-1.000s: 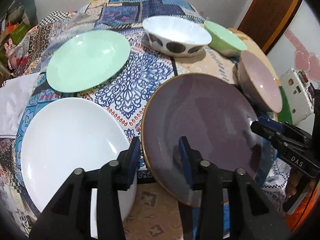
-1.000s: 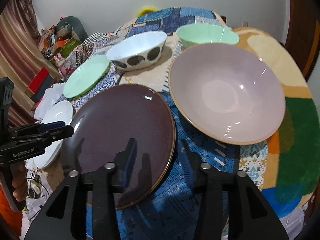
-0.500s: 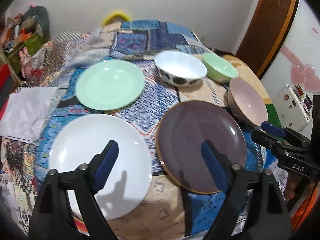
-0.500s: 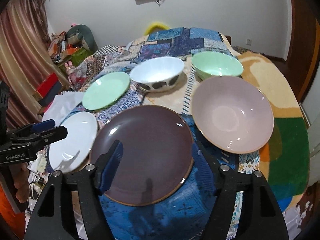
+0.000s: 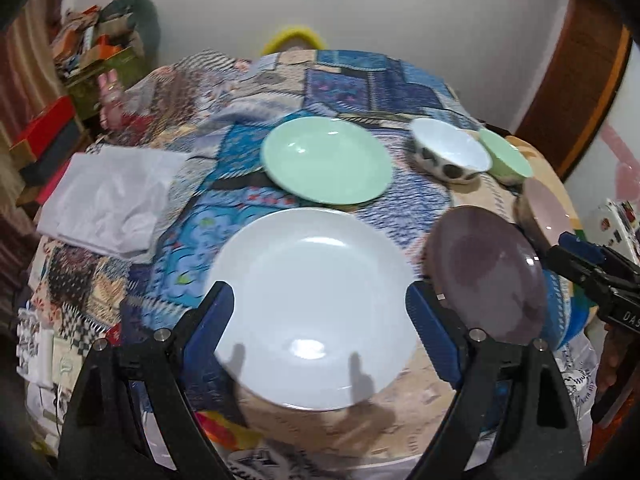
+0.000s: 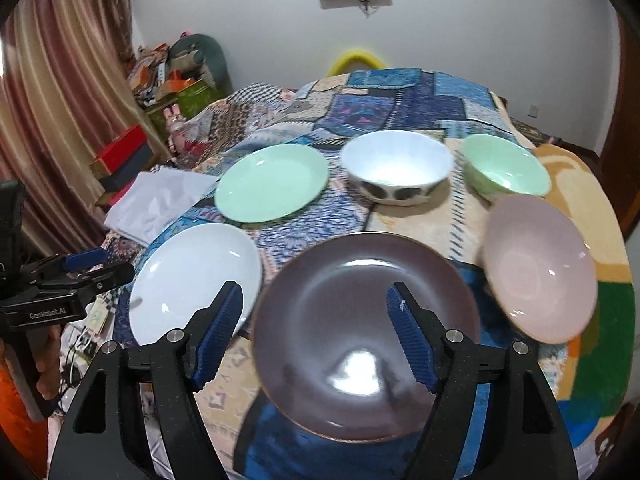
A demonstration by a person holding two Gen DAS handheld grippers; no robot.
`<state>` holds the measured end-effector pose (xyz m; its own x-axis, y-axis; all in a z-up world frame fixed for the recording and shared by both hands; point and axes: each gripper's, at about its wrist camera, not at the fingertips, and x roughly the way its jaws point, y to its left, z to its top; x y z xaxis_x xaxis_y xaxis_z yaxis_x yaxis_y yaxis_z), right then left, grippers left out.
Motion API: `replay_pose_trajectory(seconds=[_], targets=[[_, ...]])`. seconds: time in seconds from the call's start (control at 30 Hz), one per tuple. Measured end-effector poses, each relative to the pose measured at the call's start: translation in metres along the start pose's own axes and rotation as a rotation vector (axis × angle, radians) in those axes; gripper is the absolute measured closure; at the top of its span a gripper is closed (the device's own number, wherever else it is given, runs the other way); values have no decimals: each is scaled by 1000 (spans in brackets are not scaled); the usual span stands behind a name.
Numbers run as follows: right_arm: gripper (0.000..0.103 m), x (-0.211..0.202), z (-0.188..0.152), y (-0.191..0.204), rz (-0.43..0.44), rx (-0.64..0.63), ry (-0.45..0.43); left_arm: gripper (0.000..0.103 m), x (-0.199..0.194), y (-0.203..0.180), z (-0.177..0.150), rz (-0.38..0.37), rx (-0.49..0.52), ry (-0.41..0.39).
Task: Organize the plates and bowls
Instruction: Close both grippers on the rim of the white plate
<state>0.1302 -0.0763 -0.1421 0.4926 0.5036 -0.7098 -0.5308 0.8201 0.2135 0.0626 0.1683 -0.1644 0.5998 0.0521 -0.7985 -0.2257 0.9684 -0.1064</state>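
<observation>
- Brown plate (image 6: 360,332) is lying flat on the cloth (image 6: 400,104), right under the right gripper (image 6: 316,334).
- That gripper is standing wide open and holding nothing. Its blue pads (image 6: 412,344) are hanging above the plate and not touching it.
- White plate (image 5: 312,308) is lying just beside the brown one, on its left. The left gripper (image 5: 320,328) is hovering over it, wide open and holding nothing too.
- Green plate (image 6: 272,182) is sitting behind the white one, near it but not touching.
- Three bowls are sitting in a curve on the right side. The spotted bowl (image 6: 398,166) is white inside with dark dots outside. The green bowl (image 6: 506,172) is next to it. The pink bowl (image 6: 540,266) is the nearest one, and it is looking wide and shallow.
- I think the job is just starting, because nothing is stacked. Every plate and bowl is sitting alone.
- A good next move, I think, is picking one plate by its rim. The plates are lying very flat, so one pad is needing to slide under the edge.
- The plates are looking smooth and shiny, so they could slip. Pinching firmly and lifting slowly is looking safest.
- Putting the small plate on top of a big one should be making a steady pile. The same is going for the bowls.
- The two grippers are working close together, so keeping them apart is helping.
- White paper (image 5: 112,200) is lying at the far left, well away from the dishes.
</observation>
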Motion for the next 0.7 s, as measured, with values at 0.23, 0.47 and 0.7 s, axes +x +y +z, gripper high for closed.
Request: replay_pose_trajectory(seconds=[0.23, 0.47, 0.7], targets=[[32, 35, 7, 26, 27, -56, 62, 15, 13, 40, -10, 31, -58, 22], [32, 70, 11, 43, 42, -96, 122, 18, 34, 65, -17, 34, -76, 58], [61, 98, 17, 48, 76, -117, 192, 38, 54, 83, -23, 5, -116, 111]])
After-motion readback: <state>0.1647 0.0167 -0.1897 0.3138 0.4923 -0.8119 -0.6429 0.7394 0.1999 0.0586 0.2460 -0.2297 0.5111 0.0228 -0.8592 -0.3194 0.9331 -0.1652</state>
